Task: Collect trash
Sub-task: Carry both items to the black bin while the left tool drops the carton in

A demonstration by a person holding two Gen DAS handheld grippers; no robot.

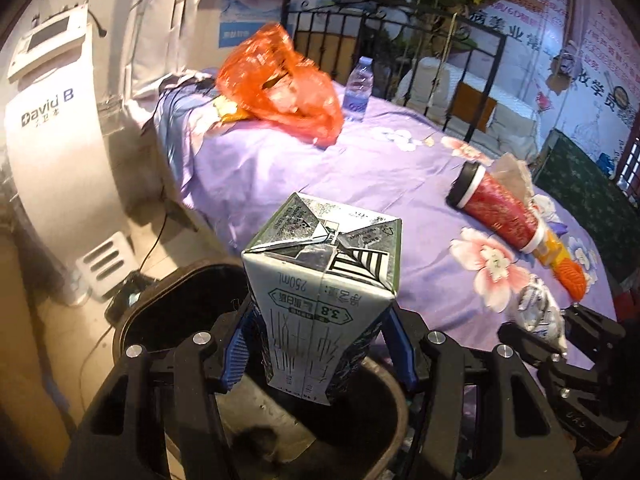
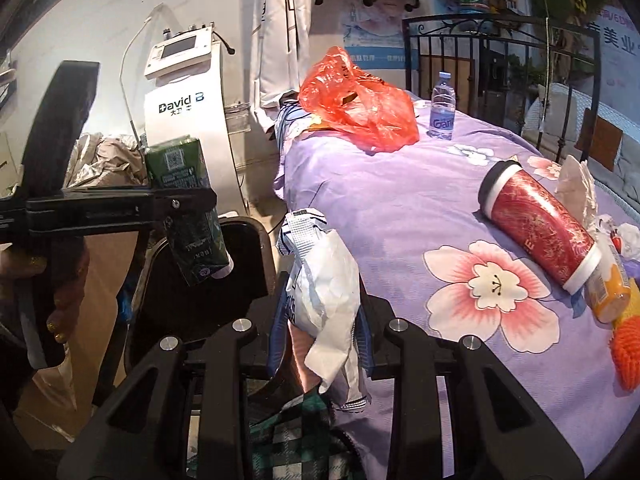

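My left gripper (image 1: 320, 344) is shut on a white and green milk carton (image 1: 320, 280), held above the open black trash bin (image 1: 160, 304) beside the bed. The right wrist view shows that carton (image 2: 188, 208) in the left gripper over the bin (image 2: 224, 280). My right gripper (image 2: 320, 320) is shut on a crumpled white and blue wrapper (image 2: 324, 280) at the bed's edge; it also shows in the left wrist view (image 1: 540, 316). On the purple floral bedspread (image 2: 400, 200) lie a red cup (image 2: 536, 228), an orange plastic bag (image 2: 360, 108) and a water bottle (image 2: 442, 108).
A white "David B" machine (image 2: 180, 92) stands left of the bed by the wall. Crumpled tissue (image 2: 576, 184), a yellow bottle (image 2: 608, 292) and an orange net (image 2: 628, 356) lie beside the red cup. A black metal bed frame (image 2: 500, 40) rises behind the bed.
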